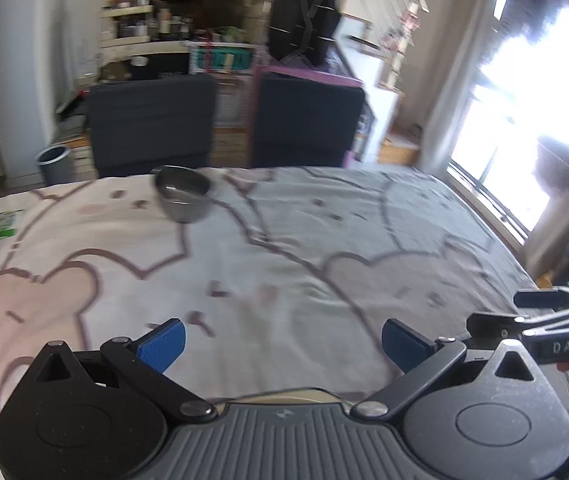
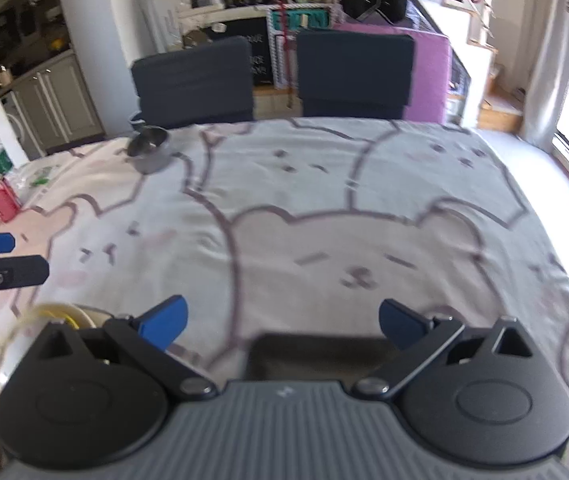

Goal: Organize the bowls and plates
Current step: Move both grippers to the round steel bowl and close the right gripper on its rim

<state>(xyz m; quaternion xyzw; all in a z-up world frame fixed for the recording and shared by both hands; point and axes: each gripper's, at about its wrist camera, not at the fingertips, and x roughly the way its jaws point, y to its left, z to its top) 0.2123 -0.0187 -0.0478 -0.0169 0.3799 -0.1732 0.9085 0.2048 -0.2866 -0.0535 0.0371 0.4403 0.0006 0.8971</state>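
My left tongs [image 1: 282,344] hang spread wide over the bear-print cloth [image 1: 284,248] on the tabletop, gripping nothing. My right tongs [image 2: 283,322] are equally wide apart and bare. The steel bowl [image 1: 182,196] sits near the far edge, tilted, in front of 2 dark chairs [image 2: 192,80]. A pale yellow-rimmed plate [image 2: 44,320] lies just beside my right tongs, partly hidden behind them. All is somewhat blurred.

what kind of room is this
Most likely a home dining area open to a kitchen: a table under a bear-print cloth, two dark chairs behind it, cluttered kitchen shelves beyond, a metal bowl on the table.
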